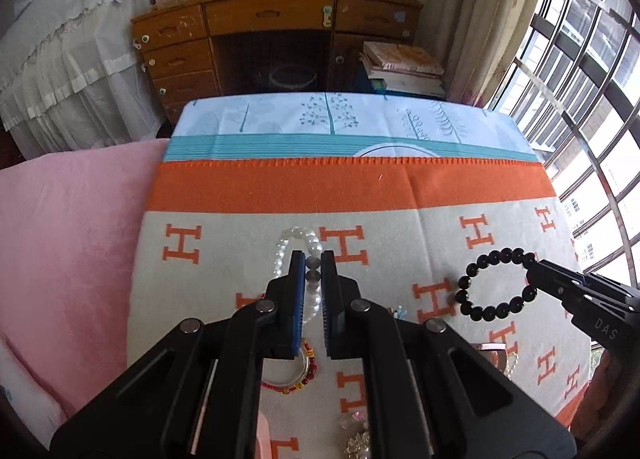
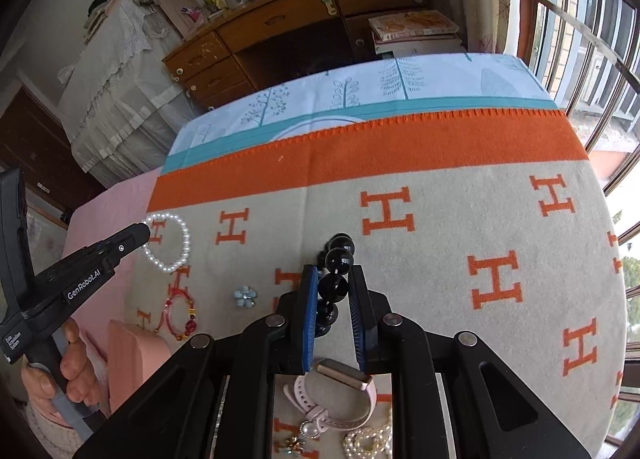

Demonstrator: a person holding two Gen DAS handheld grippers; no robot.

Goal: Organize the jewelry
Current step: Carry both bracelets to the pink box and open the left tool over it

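Pearl bracelet, white beads in a ring, lifted above the blanket near its left edge. Black bead bracelet, glossy round beads, hanging as an open loop over the blanket's right side.

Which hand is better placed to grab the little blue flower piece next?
Neither is free: the left gripper holds the pearl bracelet, the right gripper the black bead bracelet. Once emptied, probably left, since the blue flower lies on its side.
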